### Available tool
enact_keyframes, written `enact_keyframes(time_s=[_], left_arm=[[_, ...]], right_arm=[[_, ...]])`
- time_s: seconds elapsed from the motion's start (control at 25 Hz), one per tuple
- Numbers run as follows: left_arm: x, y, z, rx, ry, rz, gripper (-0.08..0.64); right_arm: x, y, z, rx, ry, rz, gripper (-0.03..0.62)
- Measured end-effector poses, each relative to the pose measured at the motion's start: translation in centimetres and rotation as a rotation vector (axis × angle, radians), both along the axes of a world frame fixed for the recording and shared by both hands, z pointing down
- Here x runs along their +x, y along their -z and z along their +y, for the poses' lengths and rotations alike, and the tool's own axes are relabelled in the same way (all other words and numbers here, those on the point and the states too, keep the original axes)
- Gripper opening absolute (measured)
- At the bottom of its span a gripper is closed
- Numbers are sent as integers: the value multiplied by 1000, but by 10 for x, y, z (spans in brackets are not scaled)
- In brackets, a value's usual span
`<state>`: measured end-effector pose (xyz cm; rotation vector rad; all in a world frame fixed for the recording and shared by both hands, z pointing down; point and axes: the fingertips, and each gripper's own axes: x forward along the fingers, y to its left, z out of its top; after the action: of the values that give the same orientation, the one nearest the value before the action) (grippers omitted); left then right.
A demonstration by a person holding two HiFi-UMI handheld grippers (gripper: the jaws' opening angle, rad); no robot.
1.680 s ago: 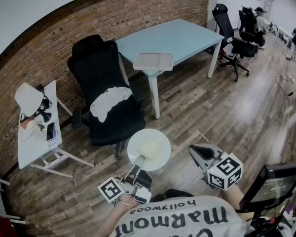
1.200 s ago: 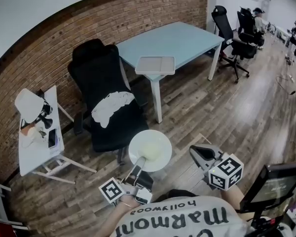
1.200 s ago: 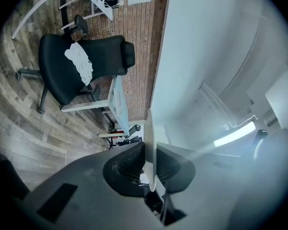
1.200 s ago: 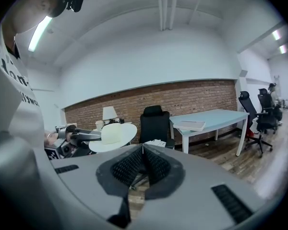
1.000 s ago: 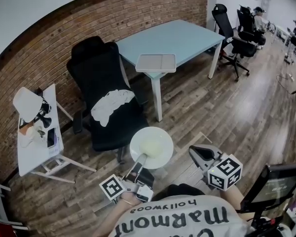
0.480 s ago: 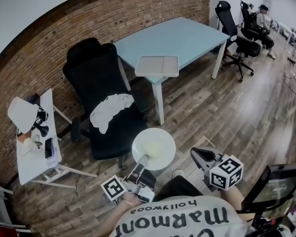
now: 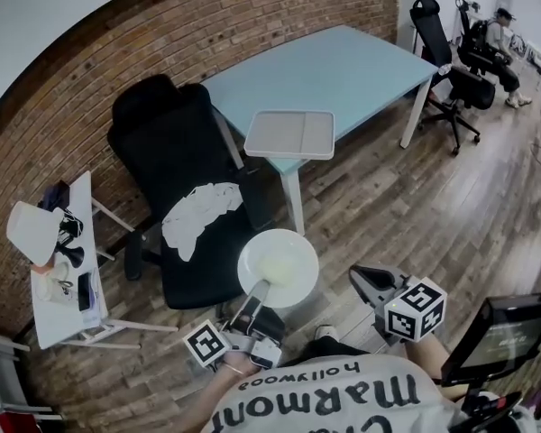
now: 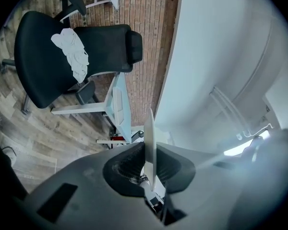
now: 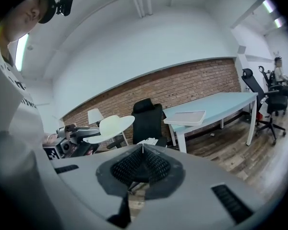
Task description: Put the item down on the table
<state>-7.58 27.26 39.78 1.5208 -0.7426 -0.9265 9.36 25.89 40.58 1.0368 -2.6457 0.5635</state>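
One white plate (image 7: 278, 267), level and face up, juts forward from the left gripper (image 7: 259, 291), whose jaws pinch its rim, over the floor short of the one blue table (image 7: 352, 61). Second gripper, the right gripper (image 7: 365, 279), is closed and empty.

A light blue table (image 7: 361, 61) is seen well ahead of the left gripper (image 7: 258, 292) and right gripper (image 7: 355, 272), set on the wooden floor (image 7: 415, 215). A grey tray (image 7: 290, 133) is laid flat on its nearest corner. Far off to the left gripper's left, a small white table (image 7: 90, 242) is loaded with a lamp (image 7: 29, 231), a phone (image 7: 84, 291) and small clutter.
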Motion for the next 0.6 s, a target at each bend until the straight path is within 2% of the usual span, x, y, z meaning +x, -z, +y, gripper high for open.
enact_keyframes(time_s=[0.28,0.6], left_arm=[[9,-7,-58,6,53,13,28],[12,-9,-90,-3,70,12,29]], right_arm=[[22,-1,-63,21,34,21,10],[28,-8,-94,3,39,18,11]])
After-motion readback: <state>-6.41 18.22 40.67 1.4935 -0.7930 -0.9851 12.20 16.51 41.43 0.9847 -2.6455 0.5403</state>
